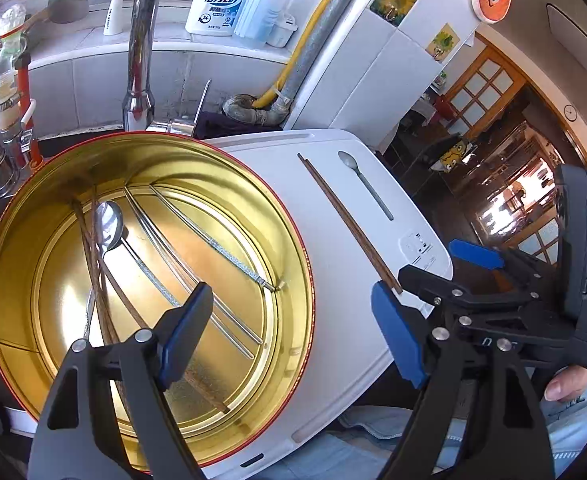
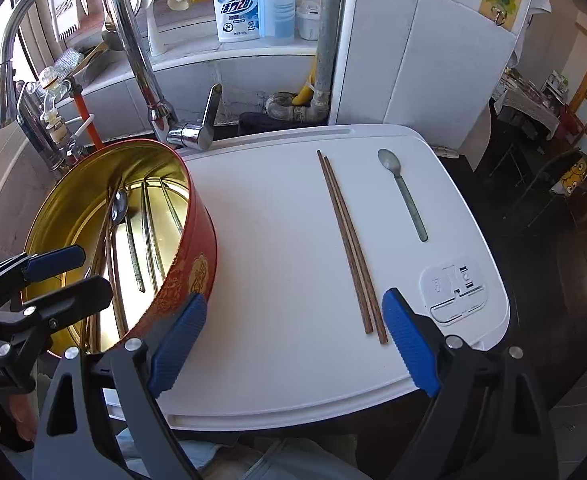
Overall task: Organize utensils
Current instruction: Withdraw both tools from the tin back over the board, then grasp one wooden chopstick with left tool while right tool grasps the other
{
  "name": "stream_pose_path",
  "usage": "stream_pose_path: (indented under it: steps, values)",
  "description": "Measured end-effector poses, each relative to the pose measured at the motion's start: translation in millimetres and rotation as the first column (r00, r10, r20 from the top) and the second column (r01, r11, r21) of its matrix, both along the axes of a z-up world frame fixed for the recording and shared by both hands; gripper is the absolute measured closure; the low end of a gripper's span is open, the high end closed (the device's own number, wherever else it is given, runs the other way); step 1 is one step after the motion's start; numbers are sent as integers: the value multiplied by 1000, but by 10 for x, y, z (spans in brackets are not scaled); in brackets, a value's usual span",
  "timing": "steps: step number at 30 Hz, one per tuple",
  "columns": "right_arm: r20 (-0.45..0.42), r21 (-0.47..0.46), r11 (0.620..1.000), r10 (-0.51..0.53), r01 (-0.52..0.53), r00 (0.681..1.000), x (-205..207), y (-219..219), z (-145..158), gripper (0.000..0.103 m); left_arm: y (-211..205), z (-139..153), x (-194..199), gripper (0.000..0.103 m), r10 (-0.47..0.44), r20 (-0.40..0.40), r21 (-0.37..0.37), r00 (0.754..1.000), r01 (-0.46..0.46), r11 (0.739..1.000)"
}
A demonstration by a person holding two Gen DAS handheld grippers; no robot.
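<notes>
Left gripper (image 1: pixel 291 334) angled down over gold-lined tin (image 1: pixel 293 240), jaws apart, empty; right gripper (image 2: pixel 295 340) tilted down over white board (image 2: pixel 273 240), jaws wide, empty; wooden chopsticks (image 2: pixel 351 246) and spoon (image 2: pixel 403 194) lie on board, apart

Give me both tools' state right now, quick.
Left tool: open, holding nothing, above the gold tin.
Right tool: open, holding nothing, over the white board near the wooden chopsticks.
</notes>
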State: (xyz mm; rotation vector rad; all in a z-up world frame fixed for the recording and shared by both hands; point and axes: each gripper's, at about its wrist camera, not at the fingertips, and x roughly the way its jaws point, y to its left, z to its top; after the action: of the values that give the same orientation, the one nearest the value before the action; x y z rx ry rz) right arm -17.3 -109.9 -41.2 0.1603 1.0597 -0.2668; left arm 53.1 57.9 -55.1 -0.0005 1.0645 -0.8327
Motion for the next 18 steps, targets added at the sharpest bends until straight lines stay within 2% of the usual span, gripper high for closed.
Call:
stream_pose_path:
  steps: [5, 9, 11, 13, 15, 18]
  values:
    - [34, 35, 993, 109, -111, 993, 11, -546, -114, 13, -537, -19, -112, 23, 74, 3, 23, 997, -75, 997]
    - [1, 75, 971, 228, -227, 974, 82, -1079, -279, 13, -1026, -178, -157, 23, 192, -85, 62, 978, -187, 980]
    - [-13, 75, 956, 287, -285, 958, 110, -1266, -370, 13, -1235, -274, -215, 23, 226, -92, 89, 970, -218, 972]
    - [-50, 74, 939, 340, -336, 939, 159, -1385, -461, 21, -1411, -361, -270, 23, 248, -95, 153, 964, -232, 960]
    - [-67, 116, 924, 372, -364, 926, 209, -1490, -537, 23, -1511, -424, -296, 23, 260, -108, 189, 960, -237, 953]
    - [-86, 148, 925, 363, -349, 928, 326, -1641, -630, 24, -1609, -512, -266, 24, 243, -112, 223, 964, -214, 951]
